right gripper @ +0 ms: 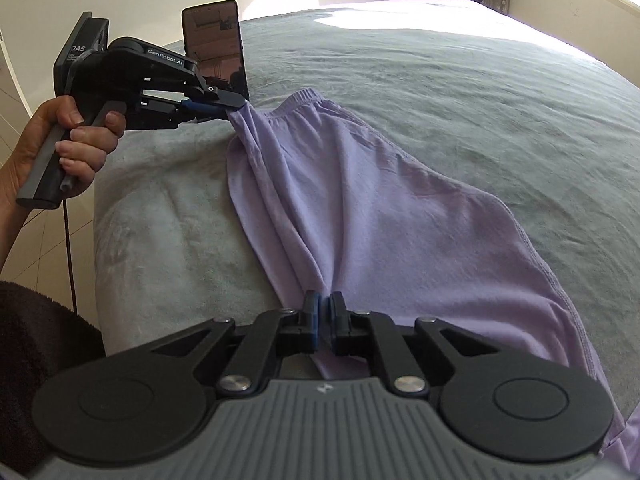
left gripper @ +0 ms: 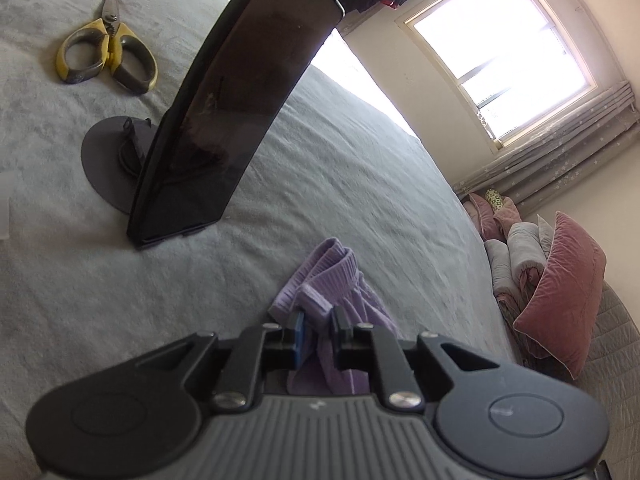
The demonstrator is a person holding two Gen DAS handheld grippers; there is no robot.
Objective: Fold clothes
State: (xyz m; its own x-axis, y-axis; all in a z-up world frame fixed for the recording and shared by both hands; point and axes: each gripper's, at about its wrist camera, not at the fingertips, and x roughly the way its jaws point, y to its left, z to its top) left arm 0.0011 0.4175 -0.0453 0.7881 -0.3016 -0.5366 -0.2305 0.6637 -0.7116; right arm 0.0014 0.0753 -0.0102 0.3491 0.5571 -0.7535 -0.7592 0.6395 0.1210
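Covering most of both views is a grey bedspread (right gripper: 440,92), and on it, from the upper centre to the lower right of the right wrist view, lies the task's garment, a pair of lilac trousers or shorts (right gripper: 360,208) with an elastic waistband (right gripper: 304,98). Most of the cloth rests spread and fairly flat on the bed; only its near edge is lifted, pulled into taut pleats between the two tools. No fold line or doubled layer can be made out, so the garment reads as opened out and held by one edge: this fits either a straightening before folding or the lifting of one side to bring it over. Which of the two it is, these views do not settle. A phone (left gripper: 224,120) stands on a round stand (left gripper: 104,156) in the upper left of the left wrist view, well clear of the cloth. Yellow-handled scissors (left gripper: 106,56) lie beyond it, near the top left. The left gripper (right gripper: 236,110), held in a hand (right gripper: 76,148) at the left of the right wrist view, has its jaws clamped on the waistband corner. The right gripper (right gripper: 324,316), at bottom centre, has its jaws closed on the same edge lower down.
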